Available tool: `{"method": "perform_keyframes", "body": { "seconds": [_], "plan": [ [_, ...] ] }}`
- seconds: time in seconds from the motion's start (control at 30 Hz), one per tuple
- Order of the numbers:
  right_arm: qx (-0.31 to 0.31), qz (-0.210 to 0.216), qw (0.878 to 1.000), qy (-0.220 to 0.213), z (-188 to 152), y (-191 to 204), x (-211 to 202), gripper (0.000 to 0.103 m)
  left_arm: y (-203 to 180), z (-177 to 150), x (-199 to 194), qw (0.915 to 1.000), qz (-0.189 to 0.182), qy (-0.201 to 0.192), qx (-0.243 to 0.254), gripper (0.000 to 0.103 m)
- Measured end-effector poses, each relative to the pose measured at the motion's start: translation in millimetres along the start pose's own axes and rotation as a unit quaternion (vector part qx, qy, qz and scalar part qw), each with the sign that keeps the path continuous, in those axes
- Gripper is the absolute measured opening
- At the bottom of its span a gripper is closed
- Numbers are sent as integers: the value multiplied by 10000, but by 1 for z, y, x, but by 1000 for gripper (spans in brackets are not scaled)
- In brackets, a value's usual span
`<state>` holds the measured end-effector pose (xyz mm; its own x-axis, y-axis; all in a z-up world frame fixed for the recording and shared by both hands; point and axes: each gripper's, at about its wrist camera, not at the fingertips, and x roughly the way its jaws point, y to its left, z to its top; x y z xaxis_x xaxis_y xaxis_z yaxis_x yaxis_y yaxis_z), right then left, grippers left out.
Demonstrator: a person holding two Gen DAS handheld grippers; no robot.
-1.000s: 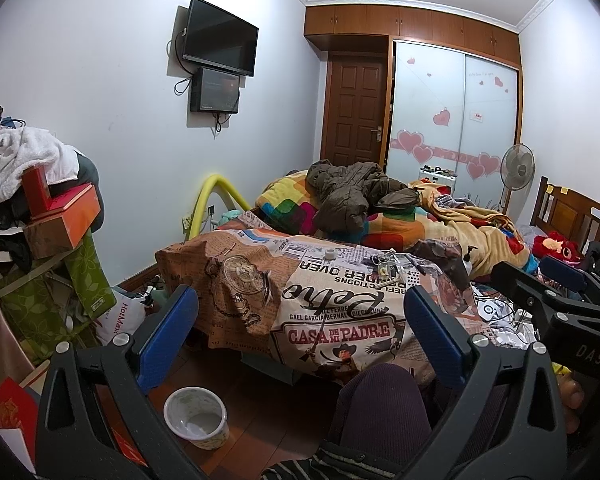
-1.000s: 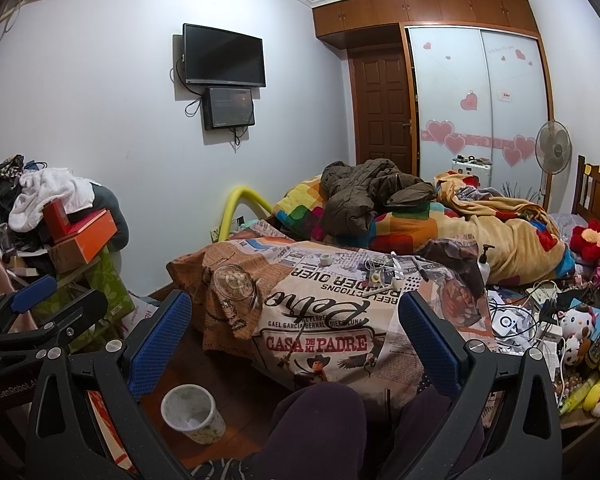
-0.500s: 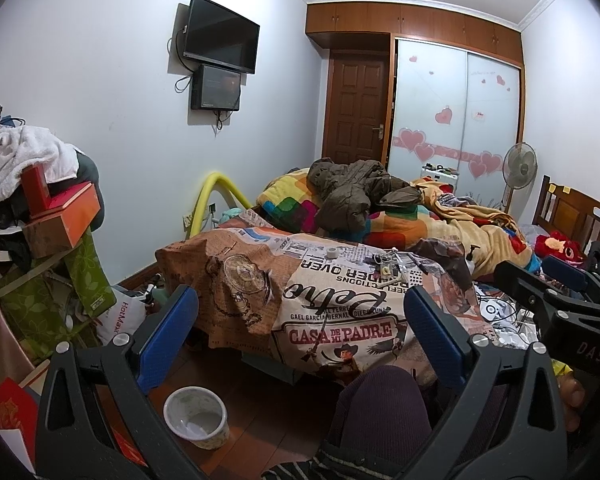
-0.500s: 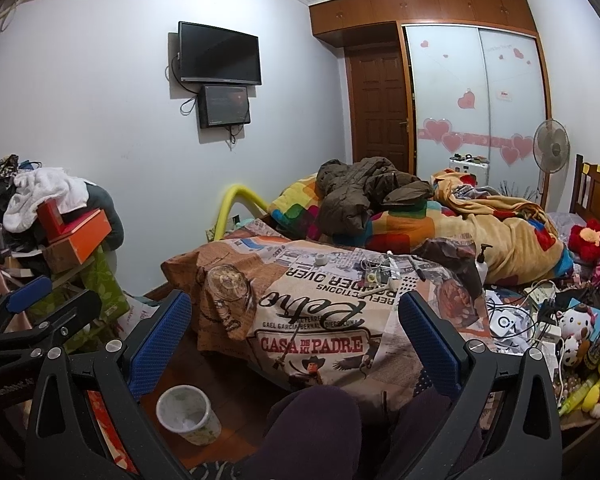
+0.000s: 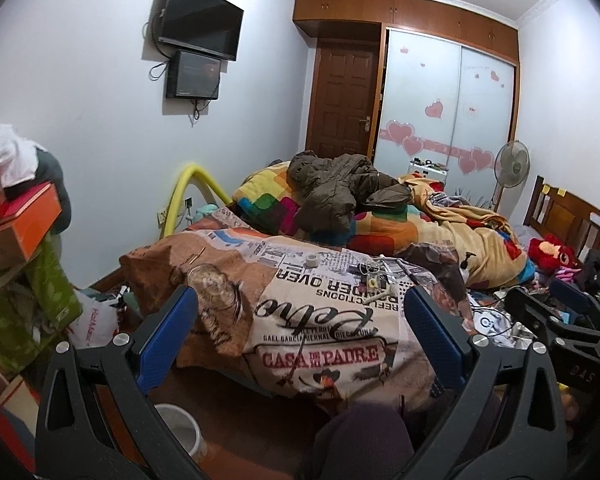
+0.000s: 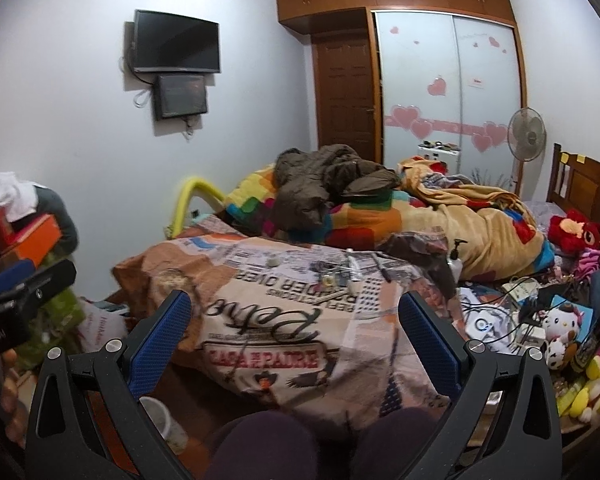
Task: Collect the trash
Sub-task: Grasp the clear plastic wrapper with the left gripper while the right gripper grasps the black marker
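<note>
left wrist | left gripper (image 5: 300, 328) closer to printed blanket (image 5: 320, 320) | jaws wide

Screens (image 5: 199, 20): two on the wall
Fans (image 5: 511, 162): one
Bins (image 5: 182, 434): one
Doors (image 5: 342, 96): one
Jackets (image 5: 332, 192): one
Grippers (image 5: 300, 340): two

Newsprint-patterned tan cover (image 5: 320, 320), rainbow-checked quilt (image 5: 268, 200), olive-brown jacket (image 5: 332, 192), yellow tube (image 5: 188, 188), pink-hearted wardrobe doors (image 5: 448, 120)
</note>
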<state>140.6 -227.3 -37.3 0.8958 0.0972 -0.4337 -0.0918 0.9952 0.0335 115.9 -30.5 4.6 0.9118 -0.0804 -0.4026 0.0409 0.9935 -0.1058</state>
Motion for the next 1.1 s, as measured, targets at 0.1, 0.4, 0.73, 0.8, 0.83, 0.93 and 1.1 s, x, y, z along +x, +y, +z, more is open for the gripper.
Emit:
{"method": "perform_keyframes", "body": {
  "seconds": [0.1,0.4,0.73,0.8,0.83,0.93,1.1],
  "plan": [
    [-41,-134,9999,55,5,-13,19,103,-8,8,35,9997,-143,188,7,103],
    [136,-360,9984,404,4,-55,92,103,-41,12,159,9961,-58,849,251,103],
    [203,-680,9899,1229,-16,-106,195,103,-72,-15,301,9826,-366,1818,85,103],
    [187,-684,9881,1361,-19,-113,213,103,-78,-21,323,9801,-418,1939,91,102],
    [187,-679,9872,1431,-20,-117,224,103,-82,-25,337,9784,-440,2017,103,101],
    [169,-630,9861,1527,-21,-129,250,102,-92,-33,366,9738,-551,2203,120,97],
    [317,-506,9847,1639,-19,-150,292,102,-110,-45,414,9625,-851,2568,193,82]
  ]
}}
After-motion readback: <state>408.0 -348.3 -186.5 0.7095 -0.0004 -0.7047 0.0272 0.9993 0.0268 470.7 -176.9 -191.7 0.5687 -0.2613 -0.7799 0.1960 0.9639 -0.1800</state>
